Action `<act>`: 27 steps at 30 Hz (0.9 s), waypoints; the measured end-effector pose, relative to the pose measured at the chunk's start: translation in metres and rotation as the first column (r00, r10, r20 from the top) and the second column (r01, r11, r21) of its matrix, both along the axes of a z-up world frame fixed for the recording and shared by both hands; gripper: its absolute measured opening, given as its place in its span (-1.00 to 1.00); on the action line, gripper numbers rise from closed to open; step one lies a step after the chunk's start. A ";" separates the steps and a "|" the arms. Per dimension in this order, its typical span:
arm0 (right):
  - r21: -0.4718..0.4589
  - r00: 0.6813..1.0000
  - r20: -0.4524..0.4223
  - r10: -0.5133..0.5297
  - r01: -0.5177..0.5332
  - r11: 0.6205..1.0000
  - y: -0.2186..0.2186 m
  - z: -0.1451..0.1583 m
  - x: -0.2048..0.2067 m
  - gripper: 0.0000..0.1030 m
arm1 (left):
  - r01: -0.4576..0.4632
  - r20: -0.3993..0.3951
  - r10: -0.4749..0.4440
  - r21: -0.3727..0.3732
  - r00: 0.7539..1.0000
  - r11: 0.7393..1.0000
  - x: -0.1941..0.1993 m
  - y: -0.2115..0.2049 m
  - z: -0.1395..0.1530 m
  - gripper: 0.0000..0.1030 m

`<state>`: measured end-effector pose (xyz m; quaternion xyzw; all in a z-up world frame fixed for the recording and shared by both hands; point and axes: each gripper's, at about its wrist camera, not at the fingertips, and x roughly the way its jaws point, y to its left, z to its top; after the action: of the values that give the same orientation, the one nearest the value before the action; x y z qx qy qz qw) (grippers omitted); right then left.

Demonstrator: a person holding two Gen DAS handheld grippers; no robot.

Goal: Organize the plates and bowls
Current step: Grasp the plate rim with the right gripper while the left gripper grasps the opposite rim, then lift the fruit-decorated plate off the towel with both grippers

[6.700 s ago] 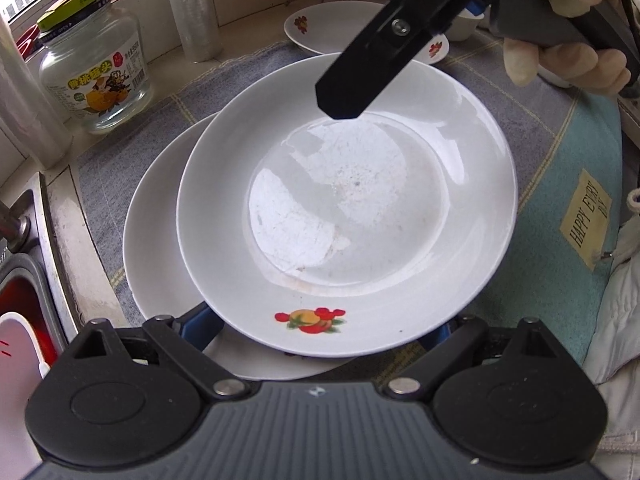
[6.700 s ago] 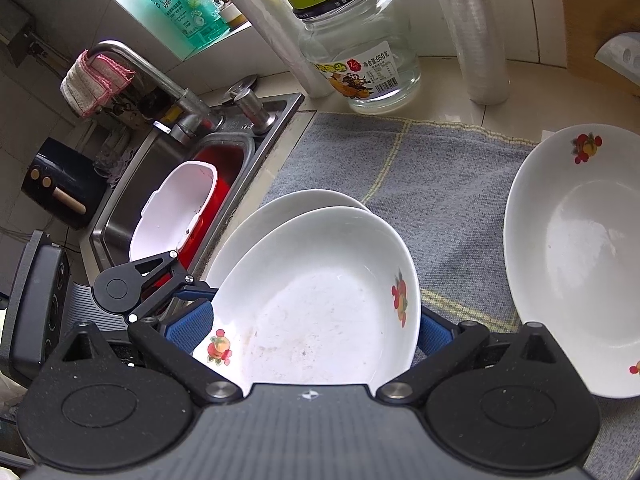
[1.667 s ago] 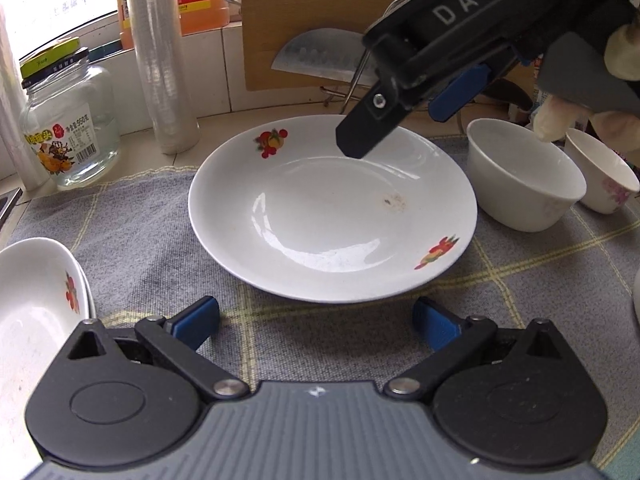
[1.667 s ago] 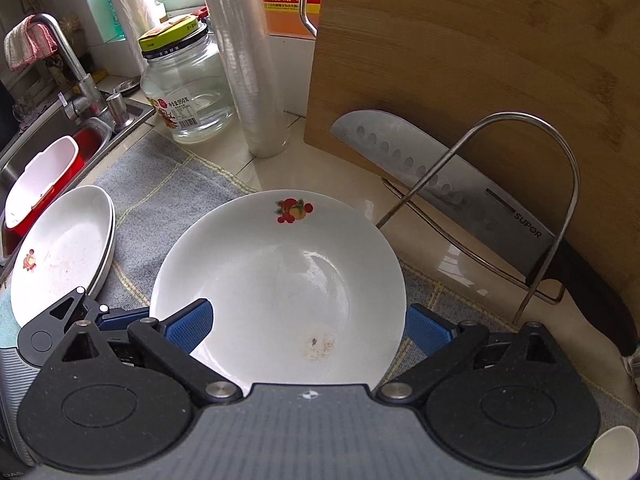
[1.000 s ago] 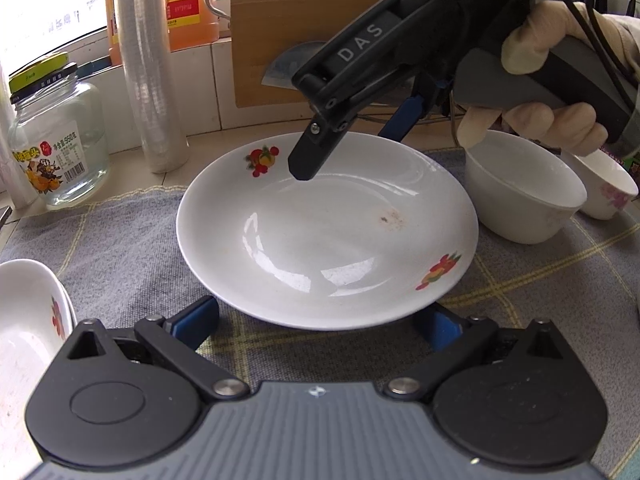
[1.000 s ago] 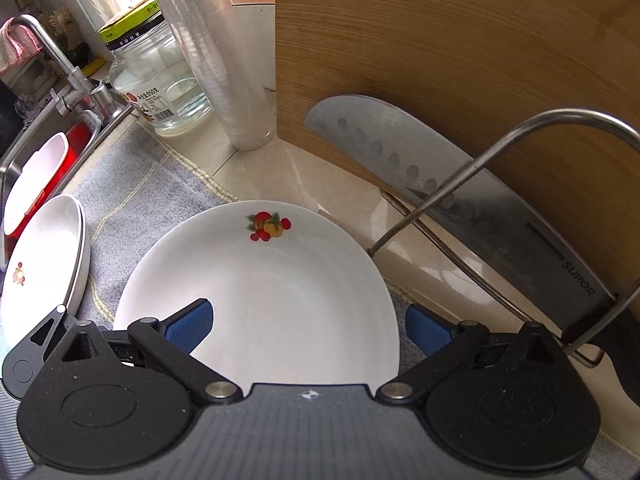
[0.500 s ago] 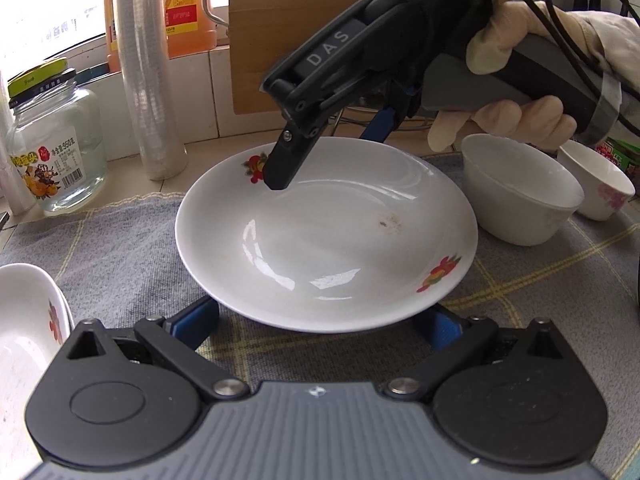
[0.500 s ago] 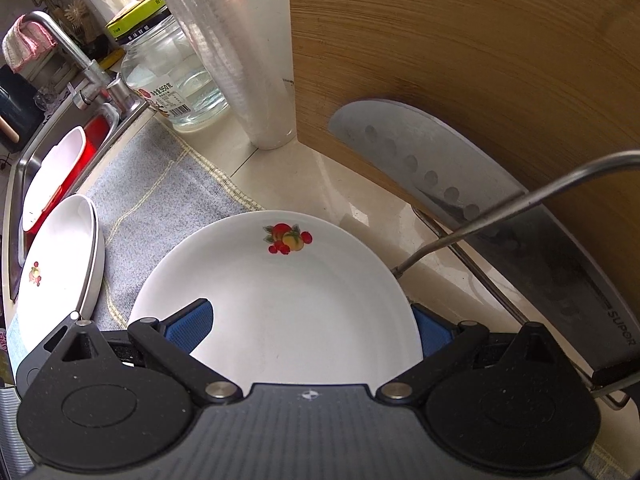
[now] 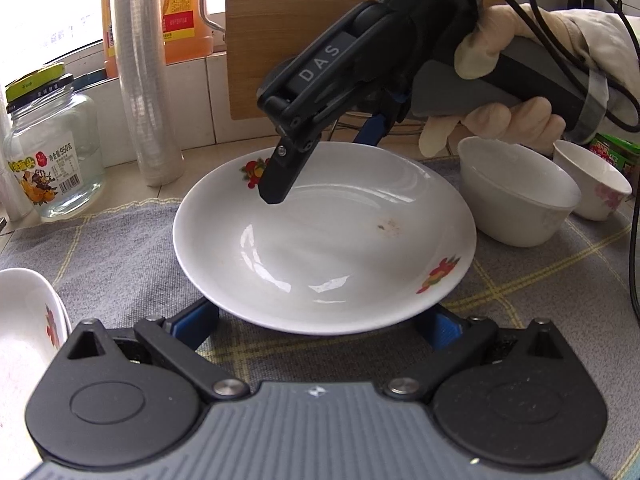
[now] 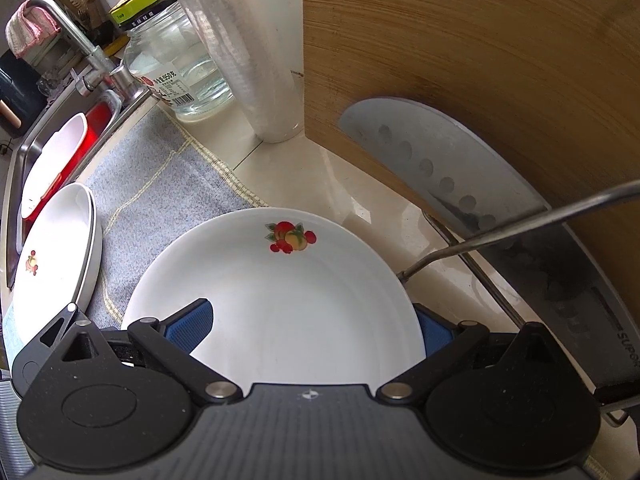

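Plate [image 9: 324, 240]: on the grey cloth [image 9: 112, 248], centre, bowls [image 9: 516, 196] at right.
Right gripper [image 10: 308, 320]: spread across the plate's far rim.
Left gripper [image 9: 320, 324]: spread at the near rim.

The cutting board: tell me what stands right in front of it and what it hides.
A cleaver leans against the cutting board, behind a wire rack. An orange bottle shows beside the board; the wall behind it is covered.

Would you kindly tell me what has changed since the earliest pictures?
Both grippers left the stacked plates by the sink and came to the lone plate. The right gripper now straddles its far rim, the left gripper its near rim, both open. The bowls stayed put.
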<state>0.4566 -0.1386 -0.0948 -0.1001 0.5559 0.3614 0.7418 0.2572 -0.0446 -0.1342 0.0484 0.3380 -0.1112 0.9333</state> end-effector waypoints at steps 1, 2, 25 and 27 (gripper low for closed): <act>-0.002 1.000 0.002 0.001 -0.001 1.000 0.000 0.000 0.000 1.00 | 0.002 -0.001 -0.002 0.000 1.000 1.000 0.000 0.000 0.000 0.99; -0.004 1.000 0.003 0.003 -0.003 1.000 0.000 0.000 0.000 1.00 | 0.006 -0.001 -0.006 0.000 1.000 1.000 0.001 0.000 0.000 0.99; -0.005 0.998 -0.025 0.055 -0.055 0.998 0.003 0.001 0.002 1.00 | 0.027 -0.009 -0.027 0.006 1.000 1.000 0.005 0.002 0.001 0.99; 0.004 0.998 -0.037 0.055 -0.054 0.999 0.001 0.001 0.004 1.00 | 0.025 -0.012 -0.025 0.005 1.000 1.000 0.005 0.002 0.001 0.99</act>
<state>0.4603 -0.1374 -0.0935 -0.1072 0.5661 0.3843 0.7214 0.2623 -0.0427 -0.1332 0.0544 0.3432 -0.1222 0.9297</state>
